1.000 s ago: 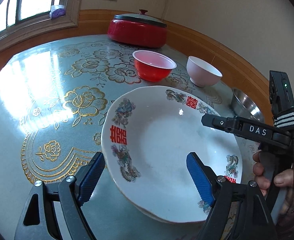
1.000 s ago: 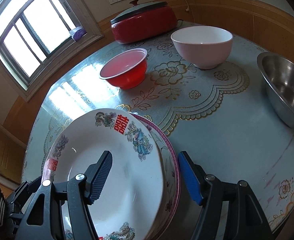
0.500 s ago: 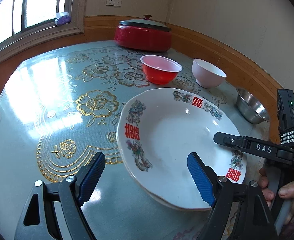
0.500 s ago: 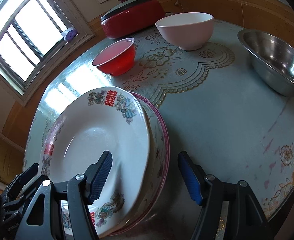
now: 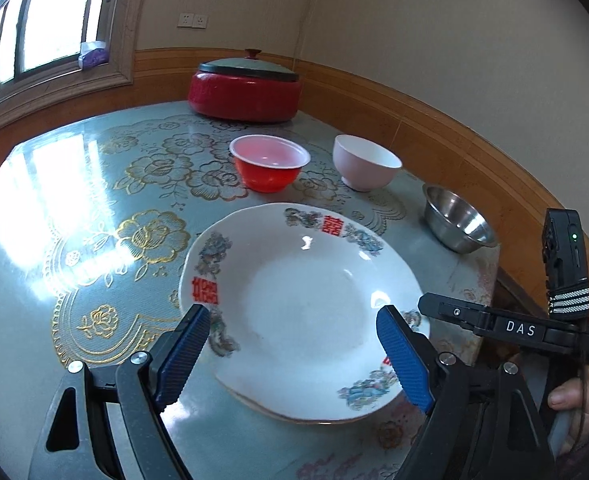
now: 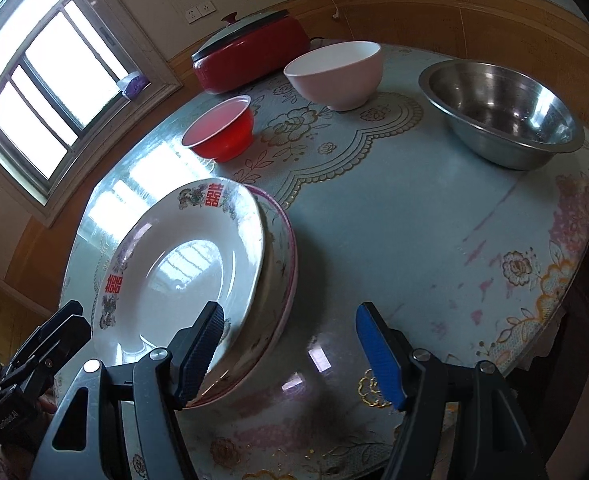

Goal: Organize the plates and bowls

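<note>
A white plate point(image 5: 294, 264) with red characters and flower prints lies on top of a pink-rimmed plate point(image 6: 284, 264), stacked on the table. My left gripper point(image 5: 292, 316) hovers over the near part of the top plate. Its jaws are opening and the pads touch nothing. My right gripper point(image 6: 290, 314) is open just right of the stack, over bare tablecloth, its left finger close to the plates' rim. Farther back stand a red plastic bowl point(image 5: 270, 160), a white bowl point(image 5: 364, 162) and a steel bowl point(image 6: 502, 112).
A red lidded cooker point(image 5: 246, 88) sits at the table's far side below the wall sockets. The round table's edge point(image 6: 574, 320) runs close on the right. A hand point(image 5: 574, 400) holds the right gripper's handle. The window side has open tablecloth.
My left gripper has risen and drawn back, so the plate looks smaller and lower. My right gripper has slid right, away from the stack; the steel bowl is more fully in view.
</note>
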